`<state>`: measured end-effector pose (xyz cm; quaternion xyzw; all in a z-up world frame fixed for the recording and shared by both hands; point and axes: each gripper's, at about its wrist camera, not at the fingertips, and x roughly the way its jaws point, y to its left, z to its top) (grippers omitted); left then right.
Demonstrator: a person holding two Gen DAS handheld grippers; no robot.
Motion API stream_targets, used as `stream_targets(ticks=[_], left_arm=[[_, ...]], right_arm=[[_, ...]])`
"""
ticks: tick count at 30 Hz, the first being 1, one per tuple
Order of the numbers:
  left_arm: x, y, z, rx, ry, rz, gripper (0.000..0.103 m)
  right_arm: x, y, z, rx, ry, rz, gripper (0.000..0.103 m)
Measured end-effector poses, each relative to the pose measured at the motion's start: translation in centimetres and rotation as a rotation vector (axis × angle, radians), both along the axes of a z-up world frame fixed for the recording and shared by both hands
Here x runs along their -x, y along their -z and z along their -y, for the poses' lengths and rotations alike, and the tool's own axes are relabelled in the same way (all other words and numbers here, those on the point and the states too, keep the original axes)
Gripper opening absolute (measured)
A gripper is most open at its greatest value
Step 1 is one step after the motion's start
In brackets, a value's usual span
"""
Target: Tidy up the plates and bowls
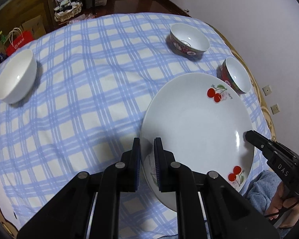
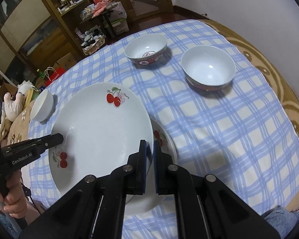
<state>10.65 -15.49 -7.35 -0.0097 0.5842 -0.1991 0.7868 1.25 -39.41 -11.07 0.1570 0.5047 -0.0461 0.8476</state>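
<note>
A white plate with red cherries (image 1: pixel 195 119) (image 2: pixel 97 123) is held over the checked cloth by both grippers. My left gripper (image 1: pixel 147 141) is shut on its left rim, and it shows as a black finger (image 2: pixel 58 138) in the right wrist view. My right gripper (image 2: pixel 150 142) is shut on the opposite rim, and its tip (image 1: pixel 249 136) shows in the left wrist view. A second cherry plate (image 2: pixel 166 139) lies on the cloth, mostly hidden under the held one. A plain white bowl (image 1: pixel 16 77) (image 2: pixel 41 105) stands at the left. Two patterned bowls (image 1: pixel 189 39) (image 1: pixel 237 75) (image 2: pixel 146 48) (image 2: pixel 208 67) stand at the far right.
A blue-and-white checked cloth (image 1: pixel 85 91) (image 2: pixel 229 131) covers the round table, whose brown edge (image 2: pixel 289 103) runs close to the wall. Past the far edge stand wooden shelves (image 2: pixel 55 20), a basket (image 1: pixel 67 12) and a red bag (image 1: pixel 18 41). A plush toy (image 2: pixel 16 101) sits at the left.
</note>
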Motion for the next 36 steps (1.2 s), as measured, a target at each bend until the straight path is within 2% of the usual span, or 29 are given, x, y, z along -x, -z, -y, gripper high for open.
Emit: stream_targets(ticks=[6,10,19,23,30,36], left_arm=[[0.7,0.9,0.4,-0.046,-0.022,0.016,0.013],[0.5,1.9,0.3,-0.027,-0.032,-0.018,0.013],[0.7,3.1,1.6,-0.048,-0.005,-0.036,0.013],[0.8,3.9,2.3,-0.068,0.009,-0.040,0.013],[0.7,3.9,2.5,-0.087,0.015,-0.028,0.013],[0.5,4.0,2.6,-0.094,0.011,-0.020,0.013]], right_arm=[[0.7,1.0,-0.1,0.000,-0.001,-0.029,0.007],[0.8,1.2,-0.3,0.014,-0.008,-0.037,0.007],[0.6,2.4,0.6,0.024,-0.011,-0.086,0.007],[0.5,2.7,0.6,0.058,-0.030,-0.102,0.007],[0.0,4.2,0.8,0.073,-0.039,-0.156,0.007],[-0.2,4.5,0.1,0.110,-0.047,-0.164,0.008]])
